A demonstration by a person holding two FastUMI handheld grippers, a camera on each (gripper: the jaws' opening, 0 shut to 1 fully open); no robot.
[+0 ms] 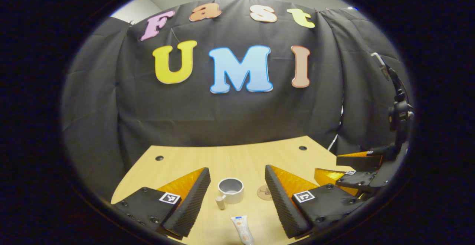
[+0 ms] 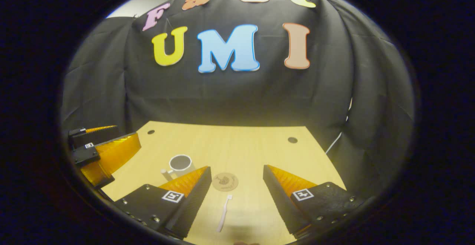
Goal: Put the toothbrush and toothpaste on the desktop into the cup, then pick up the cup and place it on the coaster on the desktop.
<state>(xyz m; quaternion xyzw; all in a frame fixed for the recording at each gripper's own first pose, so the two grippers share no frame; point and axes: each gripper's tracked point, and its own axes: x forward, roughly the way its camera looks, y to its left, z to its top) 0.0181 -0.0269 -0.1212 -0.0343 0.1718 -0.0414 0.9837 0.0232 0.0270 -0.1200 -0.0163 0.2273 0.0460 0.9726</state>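
A grey cup (image 1: 231,190) with a stubby handle stands upright on the wooden desktop (image 1: 230,156), just ahead of my open left gripper (image 1: 237,195). A white toothpaste tube (image 1: 242,230) lies flat between that gripper's fingers, closer to the camera. The round brown coaster (image 1: 264,192) sits right of the cup, partly hidden by a finger. In the right gripper view, a white toothbrush (image 2: 224,213) lies between the fingers of my open right gripper (image 2: 237,191). Beyond it lie the coaster (image 2: 225,182) and the cup (image 2: 180,163). Neither gripper holds anything.
The desktop (image 2: 237,144) has two small dark holes (image 2: 292,140) near its far edge, which meets the black cloth wall. My right gripper (image 1: 356,170) hovers at the right in the left gripper view; my left gripper (image 2: 100,154) hovers at the left in the right gripper view.
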